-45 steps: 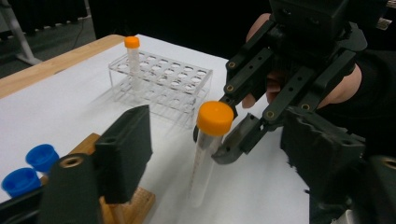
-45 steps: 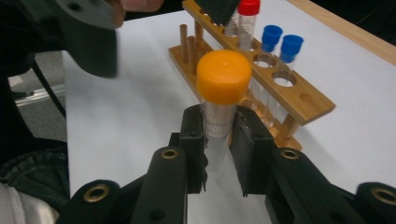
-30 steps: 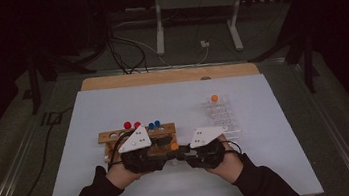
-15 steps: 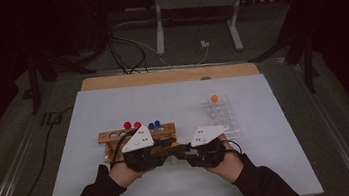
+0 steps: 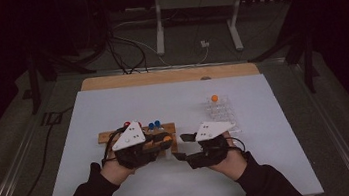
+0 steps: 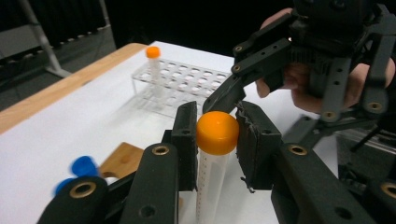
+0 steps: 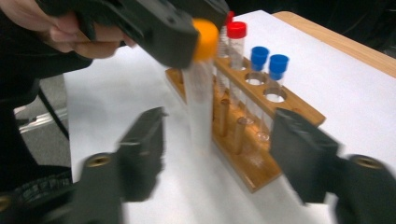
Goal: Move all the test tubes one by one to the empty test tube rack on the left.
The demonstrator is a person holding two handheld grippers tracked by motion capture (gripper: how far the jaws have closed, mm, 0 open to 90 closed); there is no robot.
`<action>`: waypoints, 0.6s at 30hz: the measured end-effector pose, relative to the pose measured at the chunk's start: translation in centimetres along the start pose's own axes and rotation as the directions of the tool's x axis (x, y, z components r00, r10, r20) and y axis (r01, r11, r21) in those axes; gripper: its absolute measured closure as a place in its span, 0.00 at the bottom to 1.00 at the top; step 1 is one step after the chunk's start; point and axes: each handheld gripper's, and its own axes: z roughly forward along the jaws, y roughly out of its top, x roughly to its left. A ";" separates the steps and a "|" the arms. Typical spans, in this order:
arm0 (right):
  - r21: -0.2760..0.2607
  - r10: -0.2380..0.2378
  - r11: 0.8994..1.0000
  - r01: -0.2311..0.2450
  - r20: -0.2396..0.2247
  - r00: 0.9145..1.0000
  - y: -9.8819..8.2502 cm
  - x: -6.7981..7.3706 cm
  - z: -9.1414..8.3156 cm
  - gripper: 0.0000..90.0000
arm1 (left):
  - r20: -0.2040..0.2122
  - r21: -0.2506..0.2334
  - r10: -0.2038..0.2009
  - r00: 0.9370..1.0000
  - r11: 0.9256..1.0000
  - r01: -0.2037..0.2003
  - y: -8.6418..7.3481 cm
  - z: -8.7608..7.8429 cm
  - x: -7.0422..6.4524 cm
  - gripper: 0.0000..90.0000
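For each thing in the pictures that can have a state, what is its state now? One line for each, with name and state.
Left gripper: shut on the orange-capped tube.
Right gripper: open; its jaws have just been opening, nothing pressed between them.
Orange-capped tube: capped, upright, held by its cap.
Blue-capped tubes: capped, standing in the wooden rack.
Red-capped tube: capped, upright in the wooden rack.
Clear rack: holds one orange-capped tube.

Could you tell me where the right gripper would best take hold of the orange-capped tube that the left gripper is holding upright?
Judging by its pose, on the clear body below the cap: the left gripper pinches the orange cap, leaving the orange-capped tube bare beneath. The right gripper, jaws just opened, could close level from the side away from the wooden rack.
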 end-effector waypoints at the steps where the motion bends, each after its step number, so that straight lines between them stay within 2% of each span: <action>1: -0.001 0.004 1.000 -0.004 0.010 1.000 0.0 0.0 0.0 0.30 | -0.007 -0.002 0.001 1.000 1.000 -0.001 0.1 -0.3 0.2 0.79; 4: 0.007 0.015 1.000 -0.015 0.028 1.000 0.1 -0.2 -0.1 0.17 | -0.035 -0.003 0.001 0.999 1.000 -0.001 0.4 -1.0 0.6 0.79; 12: 0.002 0.030 1.000 -0.030 0.047 0.998 0.1 -0.4 -0.2 0.03 | -0.101 -0.019 -0.009 0.995 1.000 0.007 0.7 -2.7 1.8 0.79; 18: -0.019 0.035 0.999 -0.034 0.030 0.999 0.0 -0.6 -0.5 0.00 | -0.154 -0.017 -0.007 0.988 1.000 0.005 0.8 -3.8 2.7 0.79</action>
